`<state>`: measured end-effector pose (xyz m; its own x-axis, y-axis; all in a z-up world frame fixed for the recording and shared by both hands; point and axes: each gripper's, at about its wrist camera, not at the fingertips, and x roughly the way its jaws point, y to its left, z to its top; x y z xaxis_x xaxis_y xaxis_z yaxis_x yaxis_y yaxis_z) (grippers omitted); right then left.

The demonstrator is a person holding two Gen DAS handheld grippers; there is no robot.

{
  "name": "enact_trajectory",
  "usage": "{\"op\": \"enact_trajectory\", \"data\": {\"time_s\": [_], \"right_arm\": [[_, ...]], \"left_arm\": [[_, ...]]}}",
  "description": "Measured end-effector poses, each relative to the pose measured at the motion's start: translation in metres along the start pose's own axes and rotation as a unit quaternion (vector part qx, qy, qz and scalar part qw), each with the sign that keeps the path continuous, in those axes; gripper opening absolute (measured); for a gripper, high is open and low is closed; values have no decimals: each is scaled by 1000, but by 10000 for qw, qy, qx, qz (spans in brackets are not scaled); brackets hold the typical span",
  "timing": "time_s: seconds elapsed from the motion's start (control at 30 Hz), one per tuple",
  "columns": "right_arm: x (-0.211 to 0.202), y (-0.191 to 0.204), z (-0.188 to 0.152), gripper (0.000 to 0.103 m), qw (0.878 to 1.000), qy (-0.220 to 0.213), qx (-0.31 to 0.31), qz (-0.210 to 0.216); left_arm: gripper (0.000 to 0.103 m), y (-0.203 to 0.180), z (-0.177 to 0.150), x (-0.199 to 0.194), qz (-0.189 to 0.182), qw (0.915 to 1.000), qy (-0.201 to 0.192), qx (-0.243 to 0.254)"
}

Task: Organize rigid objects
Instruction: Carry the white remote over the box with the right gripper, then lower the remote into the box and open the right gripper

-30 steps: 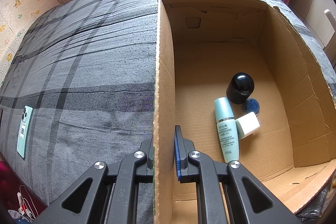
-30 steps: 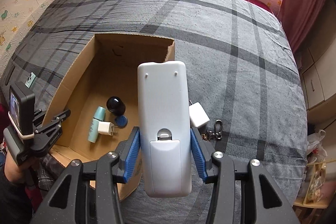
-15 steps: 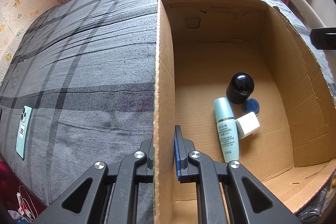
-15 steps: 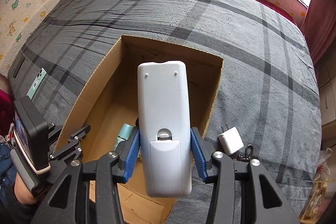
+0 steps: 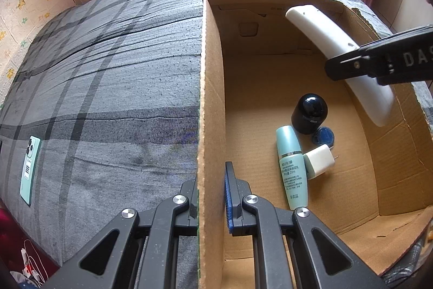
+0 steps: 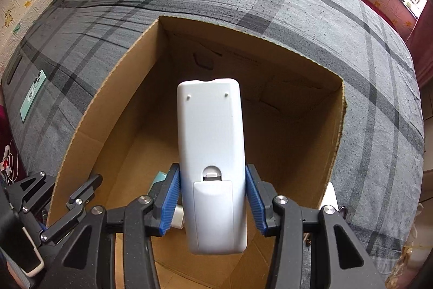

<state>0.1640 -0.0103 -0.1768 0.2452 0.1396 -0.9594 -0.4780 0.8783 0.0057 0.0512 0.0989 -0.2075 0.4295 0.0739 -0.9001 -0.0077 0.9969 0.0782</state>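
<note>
Left wrist view: the left gripper (image 5: 211, 197) has its fingers clamped on the side wall of the cardboard box (image 5: 209, 88), which sits on the bed (image 5: 108, 72). Inside lie a black cap (image 5: 309, 113), a teal bottle (image 5: 292, 167) and a white charger (image 5: 319, 161), all touching. The white remote (image 5: 338, 56) hangs above them.

Right wrist view: the right gripper (image 6: 213, 201) has its fingers clamped on the remote (image 6: 212, 153), over the open box (image 6: 113, 110). If the fingers let go this high, the remote could drop hard onto the bottle or tip against the wall.
</note>
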Motion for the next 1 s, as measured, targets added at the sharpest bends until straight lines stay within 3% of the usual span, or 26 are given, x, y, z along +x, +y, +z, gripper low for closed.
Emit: {"op": "enact_trajectory", "data": {"time_s": [0.4,1.0], "right_arm": [[45,4,14,50,9991,415,-59,-61],[48,-6,17,49,9991,432,5,-18]], "left_arm": [[12,0,1,1,-5,10000,5,8],[12,0,2,3,24,10000,36,27]]}}
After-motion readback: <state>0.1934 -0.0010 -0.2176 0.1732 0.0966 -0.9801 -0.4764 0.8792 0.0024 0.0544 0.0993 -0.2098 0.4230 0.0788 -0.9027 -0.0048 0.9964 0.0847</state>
